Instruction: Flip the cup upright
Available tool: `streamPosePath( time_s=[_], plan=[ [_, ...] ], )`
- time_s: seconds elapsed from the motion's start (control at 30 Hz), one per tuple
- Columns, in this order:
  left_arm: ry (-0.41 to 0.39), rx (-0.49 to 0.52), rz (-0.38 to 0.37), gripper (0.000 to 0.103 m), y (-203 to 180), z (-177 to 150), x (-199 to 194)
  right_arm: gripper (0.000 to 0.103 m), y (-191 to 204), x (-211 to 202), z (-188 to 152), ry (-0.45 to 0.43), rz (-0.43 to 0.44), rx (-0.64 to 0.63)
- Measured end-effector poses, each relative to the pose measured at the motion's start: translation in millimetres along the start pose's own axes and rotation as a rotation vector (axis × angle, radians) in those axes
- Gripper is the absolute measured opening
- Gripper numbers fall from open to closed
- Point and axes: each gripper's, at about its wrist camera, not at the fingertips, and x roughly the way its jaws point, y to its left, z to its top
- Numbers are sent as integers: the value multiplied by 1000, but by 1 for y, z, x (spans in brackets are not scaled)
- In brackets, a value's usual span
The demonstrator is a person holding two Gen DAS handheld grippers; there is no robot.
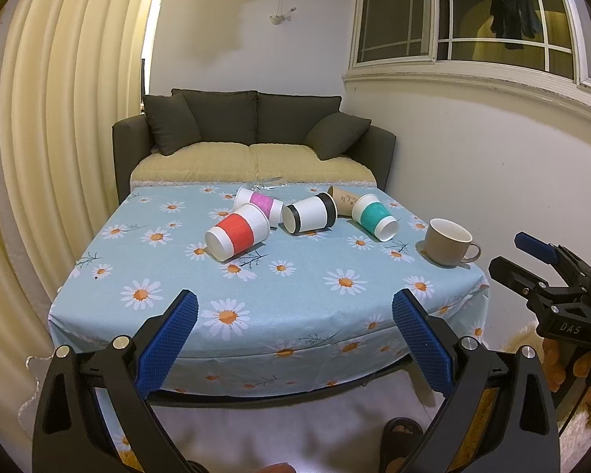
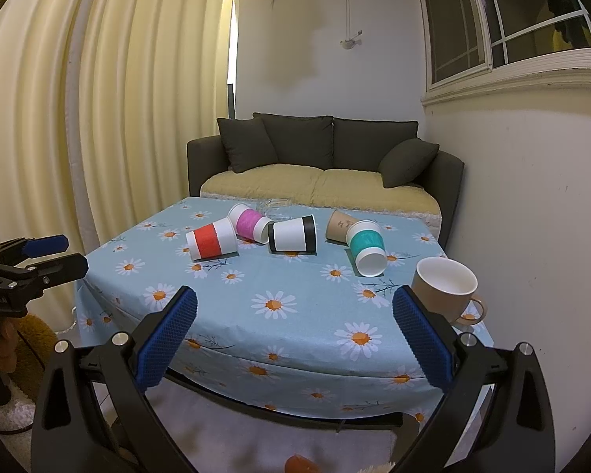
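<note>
Several paper cups lie on their sides on the daisy tablecloth (image 1: 295,287): a red-sleeved cup (image 1: 238,236) (image 2: 212,239), a pink one (image 1: 259,204) (image 2: 250,223), a black-banded one (image 1: 310,213) (image 2: 292,234), a brown one (image 1: 343,199) (image 2: 339,225) and a teal one (image 1: 374,216) (image 2: 366,242). A beige mug (image 1: 449,242) (image 2: 445,289) stands upright at the right edge. My left gripper (image 1: 295,337) is open and empty before the table's near edge. My right gripper (image 2: 295,335) is open and empty, its right finger close to the mug.
A dark sofa (image 1: 252,138) with a yellow cover stands behind the table. Curtains (image 1: 59,138) hang at the left, a wall (image 1: 492,157) with a window at the right. Clear glassware (image 2: 275,205) sits at the table's far edge. The right gripper shows in the left wrist view (image 1: 532,264).
</note>
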Motion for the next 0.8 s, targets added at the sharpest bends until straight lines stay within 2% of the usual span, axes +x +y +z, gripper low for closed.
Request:
streamPosePath(
  time_s=[0.8],
  plan=[
    [-3,1,0,97,0,-1,1,99,5,1,1,11,4,-5]
  ],
)
